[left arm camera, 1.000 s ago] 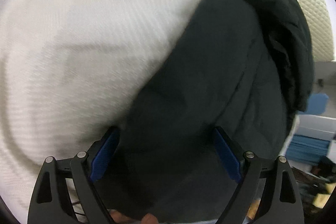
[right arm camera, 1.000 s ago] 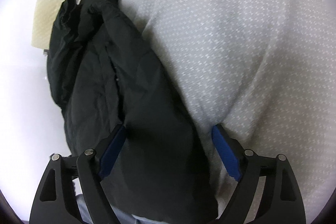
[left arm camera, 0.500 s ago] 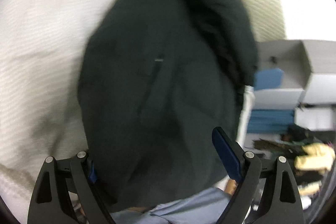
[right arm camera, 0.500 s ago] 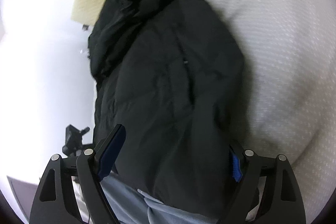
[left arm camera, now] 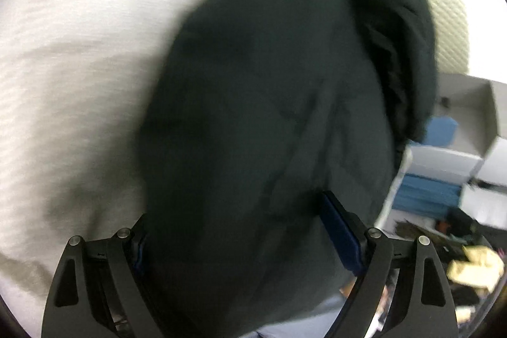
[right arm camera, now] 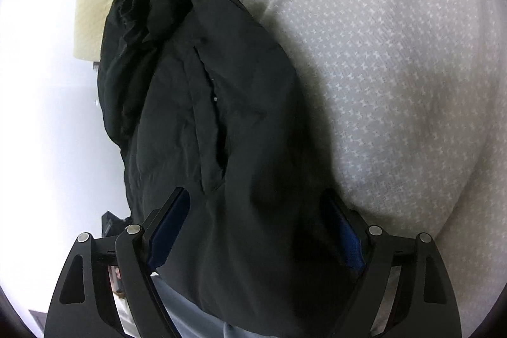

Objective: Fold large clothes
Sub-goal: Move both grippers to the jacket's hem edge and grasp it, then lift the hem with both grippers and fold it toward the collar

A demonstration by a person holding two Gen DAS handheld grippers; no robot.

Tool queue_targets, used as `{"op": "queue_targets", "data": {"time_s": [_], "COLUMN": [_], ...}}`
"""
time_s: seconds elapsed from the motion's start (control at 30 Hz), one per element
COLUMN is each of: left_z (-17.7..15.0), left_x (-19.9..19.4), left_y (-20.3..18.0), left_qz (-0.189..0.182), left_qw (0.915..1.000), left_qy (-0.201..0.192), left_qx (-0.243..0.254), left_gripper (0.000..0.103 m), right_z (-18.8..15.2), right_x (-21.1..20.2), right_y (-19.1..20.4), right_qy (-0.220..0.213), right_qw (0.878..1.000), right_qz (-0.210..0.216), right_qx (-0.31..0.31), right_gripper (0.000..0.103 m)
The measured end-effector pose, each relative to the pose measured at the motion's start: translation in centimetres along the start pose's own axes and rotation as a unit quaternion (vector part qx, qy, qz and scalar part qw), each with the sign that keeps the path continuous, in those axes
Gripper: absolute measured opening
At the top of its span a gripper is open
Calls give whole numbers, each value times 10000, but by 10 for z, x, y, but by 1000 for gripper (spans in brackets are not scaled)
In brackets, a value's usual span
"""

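Left wrist view: a dark jacket [left arm camera: 269, 116] fills the frame's middle, lying on a white bed cover [left arm camera: 79, 53]; the left claw [left arm camera: 240, 239] stands spread wide around its near end, gripping nothing. Boxes [left arm camera: 459, 154] sit at right.

Right wrist view: the jacket [right arm camera: 221, 116] runs from upper left to bottom centre; the right claw [right arm camera: 256, 230] is likewise spread wide over it.
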State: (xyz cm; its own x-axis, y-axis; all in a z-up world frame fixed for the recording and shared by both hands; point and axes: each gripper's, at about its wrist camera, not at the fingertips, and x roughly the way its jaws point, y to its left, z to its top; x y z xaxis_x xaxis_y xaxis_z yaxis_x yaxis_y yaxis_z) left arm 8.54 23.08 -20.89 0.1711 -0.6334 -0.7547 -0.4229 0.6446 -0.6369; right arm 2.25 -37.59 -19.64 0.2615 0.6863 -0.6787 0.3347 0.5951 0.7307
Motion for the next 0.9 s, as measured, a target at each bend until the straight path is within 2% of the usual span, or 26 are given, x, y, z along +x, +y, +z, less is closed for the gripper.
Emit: {"op": "queue_targets", "data": {"time_s": [0.07,0.13,0.17,0.23,0.27,0.33,0.37,0.4,0.43,0.47,0.5,0.63,0.9], "left_z": [-3,-6,-5,-5,-4,-3,-3,-3,-3,-4,-4,-12,-43], "left_x": [2,7,7,7,7,12,12,10,9,8,12,-6,-64], "left_y": [-15,-23,-24,-23,-22,-24,-24,-23,-24,-26,-31,-39,-53], "left_qz": [-175,-178,-189,-176,-191,-201,-214,-229,-263,-315,-368,-660,-1322], "left_qw": [9993,9983,9982,9984,9985,9984,9983,9981,9977,9973,9968,9920,9743], "left_qy": [75,75,74,44,44,20,4,-21,-52,-99,-156,-456,-1044], "left_qx": [331,541,567,542,515,523,540,580,623,658,695,973,1492], "left_gripper": [85,77,75,63,61,50,47,39,31,26,18,9,5], "right_z": [-1,-4,-5,-9,-11,-16,-18,-20,-22,-24,-26,-37,-49], "right_x": [5,13,15,18,20,20,21,20,19,16,15,-4,-49], "right_y": [5,11,16,26,31,43,49,55,59,64,69,90,108], "right_qy": [122,309,298,239,218,122,62,-7,-78,-190,-261,-686,-1336], "right_qw": [9998,9984,9981,9976,9970,9952,9944,9933,9923,9907,9892,9786,9621], "right_qz": [160,463,487,494,547,615,610,605,609,606,595,625,1195], "right_qx": [-92,-138,-224,-414,-499,-745,-857,-985,-1075,-1207,-1313,-1835,-2054], "right_gripper": [84,84,84,82,78,68,57,42,34,20,14,9,6]}}
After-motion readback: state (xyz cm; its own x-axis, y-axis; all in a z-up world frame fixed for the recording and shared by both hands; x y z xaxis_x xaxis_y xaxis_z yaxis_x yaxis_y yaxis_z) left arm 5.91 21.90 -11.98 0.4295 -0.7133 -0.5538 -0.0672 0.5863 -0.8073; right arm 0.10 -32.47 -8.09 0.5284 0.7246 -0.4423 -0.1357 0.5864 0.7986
